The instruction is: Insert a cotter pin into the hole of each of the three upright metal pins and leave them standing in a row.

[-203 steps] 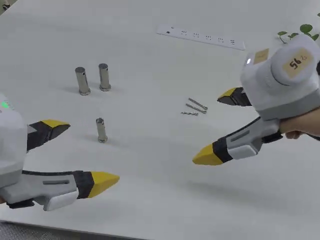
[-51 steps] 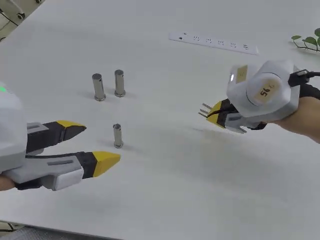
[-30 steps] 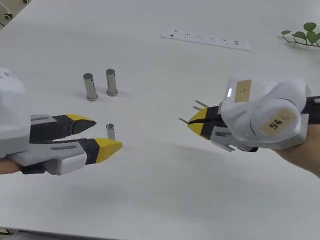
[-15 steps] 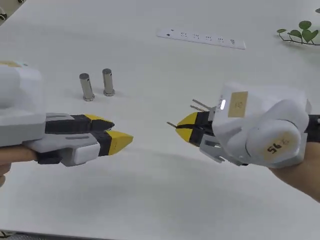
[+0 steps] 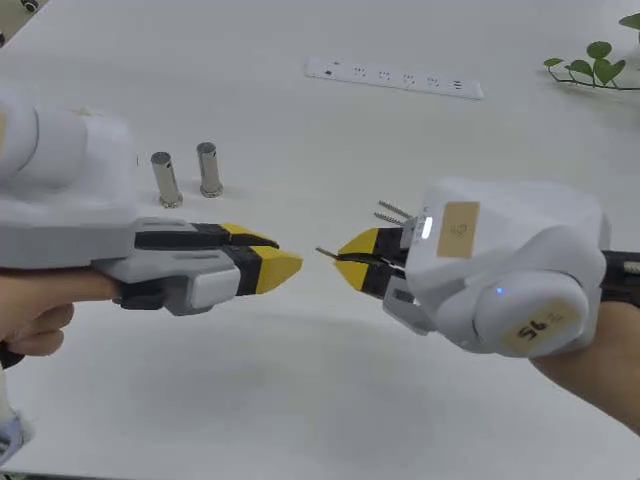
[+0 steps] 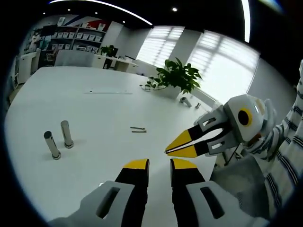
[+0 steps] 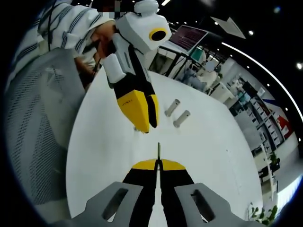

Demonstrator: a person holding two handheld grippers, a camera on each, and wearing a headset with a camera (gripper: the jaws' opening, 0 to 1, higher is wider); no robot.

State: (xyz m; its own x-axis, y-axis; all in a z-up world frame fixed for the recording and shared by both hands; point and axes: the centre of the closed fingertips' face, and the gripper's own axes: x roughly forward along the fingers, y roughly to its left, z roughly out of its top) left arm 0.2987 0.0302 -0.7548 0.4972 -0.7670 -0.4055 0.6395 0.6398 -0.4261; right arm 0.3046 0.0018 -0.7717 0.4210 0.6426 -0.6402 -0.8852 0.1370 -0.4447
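Beside the two standing metal pins (image 5: 163,178), the left gripper (image 5: 292,262), squeezing the third pin (image 7: 141,128), has met the right gripper (image 5: 342,262) pinching a cotter pin (image 5: 325,252), ready to push in.

The left gripper (image 5: 288,253) of pale grey-white plastic has black jaws ending in bright yellow tips. The right gripper (image 5: 340,256) wears the same grey-white, black and yellow, with beige labels, one printed in dark digits, and a small blue light. The thin dull-grey metal cotter pin (image 5: 324,252) at its yellow tips matches the loose grey metal cotter pins (image 5: 392,212) lying on the plain matte white tabletop (image 5: 300,400). The upright cylindrical metal pins (image 5: 163,180) are shiny silver-grey. The long flat plastic power strip (image 5: 393,78) is white with dark sockets. The leafy potted plant (image 5: 592,62) is green. The person's fabric sleeve (image 6: 284,142) is white with thin dark stripes.
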